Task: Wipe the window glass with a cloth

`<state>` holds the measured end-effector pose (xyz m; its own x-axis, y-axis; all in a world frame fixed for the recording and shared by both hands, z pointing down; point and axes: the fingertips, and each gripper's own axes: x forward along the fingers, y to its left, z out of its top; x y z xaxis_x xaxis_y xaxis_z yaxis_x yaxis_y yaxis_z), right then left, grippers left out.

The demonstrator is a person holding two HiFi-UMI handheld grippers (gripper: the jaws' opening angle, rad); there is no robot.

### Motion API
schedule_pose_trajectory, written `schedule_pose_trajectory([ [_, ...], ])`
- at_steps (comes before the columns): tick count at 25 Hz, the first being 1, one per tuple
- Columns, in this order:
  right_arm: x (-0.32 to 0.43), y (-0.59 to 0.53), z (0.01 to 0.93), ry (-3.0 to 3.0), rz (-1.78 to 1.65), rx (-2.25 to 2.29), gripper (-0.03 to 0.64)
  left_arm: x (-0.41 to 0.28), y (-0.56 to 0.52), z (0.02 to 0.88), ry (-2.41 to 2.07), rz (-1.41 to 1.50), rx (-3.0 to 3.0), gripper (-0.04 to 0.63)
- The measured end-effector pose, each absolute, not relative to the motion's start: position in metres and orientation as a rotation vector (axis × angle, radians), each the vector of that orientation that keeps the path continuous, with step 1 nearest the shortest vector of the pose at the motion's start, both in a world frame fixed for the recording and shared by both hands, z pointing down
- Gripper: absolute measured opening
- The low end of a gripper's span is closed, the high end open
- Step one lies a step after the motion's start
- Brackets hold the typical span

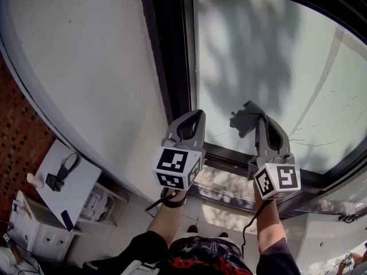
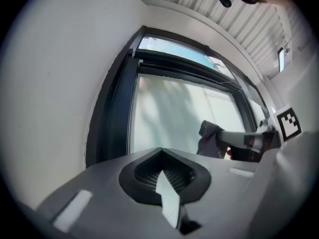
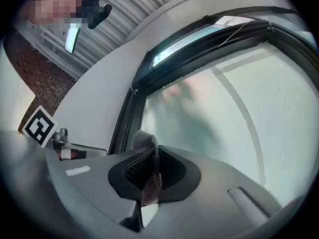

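Grey cloth [image 1: 246,119] pinched in my R tongs [image 1: 261,122], near the window glass [image 1: 269,56] bottom edge (L tongs [image 1: 194,116] clenched, empty), so wiping's prob. just starting; next: press flat & sweep.

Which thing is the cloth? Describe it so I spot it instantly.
Find the big window glass, then the right gripper raised before its lower edge. The cloth is the crumpled grey rag pinched in its jaws; the left gripper beside it holds nothing.
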<state>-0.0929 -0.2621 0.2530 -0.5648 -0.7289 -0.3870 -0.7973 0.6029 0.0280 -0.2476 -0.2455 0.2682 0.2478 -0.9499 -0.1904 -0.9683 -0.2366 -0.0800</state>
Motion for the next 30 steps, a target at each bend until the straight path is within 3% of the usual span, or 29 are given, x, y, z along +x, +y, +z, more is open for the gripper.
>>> schedule_pose_trajectory([
  [10,-0.179,-0.309,0.075,2.551,0.571,-1.122,0.017,-0.243,-0.231,0.215,1.781,0.267,-2.322,0.000],
  [19,-0.230,-0.335,0.019,2.572,0.749,-1.137,0.017,-0.241,-0.218,0.215,1.781,0.459,-2.382,0.000],
  [30,-0.218,-0.347,0.003,2.602,0.747,-1.153,0.017,-0.229,-0.208,0.206,1.722,0.439,-2.372,0.000],
])
